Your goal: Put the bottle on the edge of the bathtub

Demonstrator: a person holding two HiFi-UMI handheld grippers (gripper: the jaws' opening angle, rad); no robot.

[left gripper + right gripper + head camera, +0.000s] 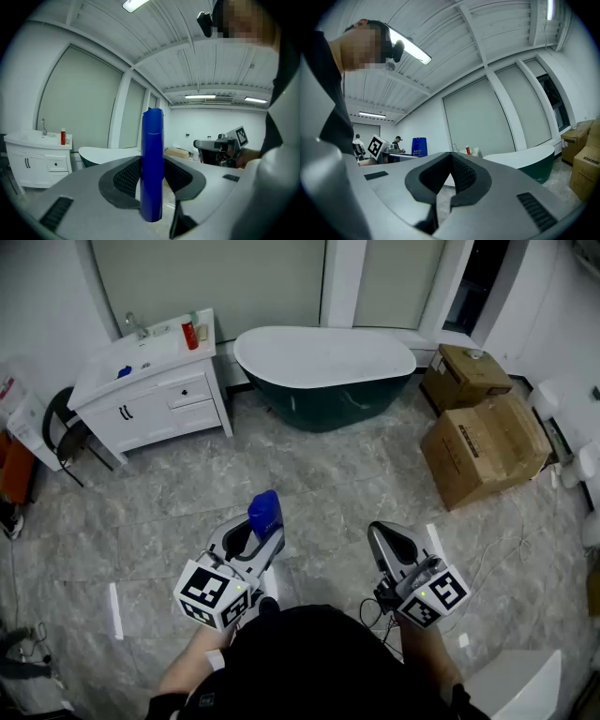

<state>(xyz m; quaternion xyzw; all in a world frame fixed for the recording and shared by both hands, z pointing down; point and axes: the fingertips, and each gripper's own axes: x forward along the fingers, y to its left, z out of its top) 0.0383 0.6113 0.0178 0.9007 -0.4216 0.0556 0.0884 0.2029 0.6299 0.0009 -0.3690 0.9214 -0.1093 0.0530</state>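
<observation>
A blue bottle [265,514] stands upright between the jaws of my left gripper [255,535], which is shut on it low over the grey tiled floor. In the left gripper view the bottle [152,164] fills the middle, clamped between the dark pads. My right gripper [389,538] is held beside it to the right, shut and with nothing in it; in its own view the right gripper [450,157] shows its jaw tips meeting. The white-rimmed, dark green bathtub [323,357] stands far ahead by the window wall, well apart from both grippers, and shows as the bathtub [108,152] and the bathtub [525,157].
A white vanity with a sink [141,381] stands at the back left, a red bottle [189,334] on its top. A dark chair [66,432] is beside it. Cardboard boxes [487,446] sit at the right of the tub. Cables lie on the floor at the right.
</observation>
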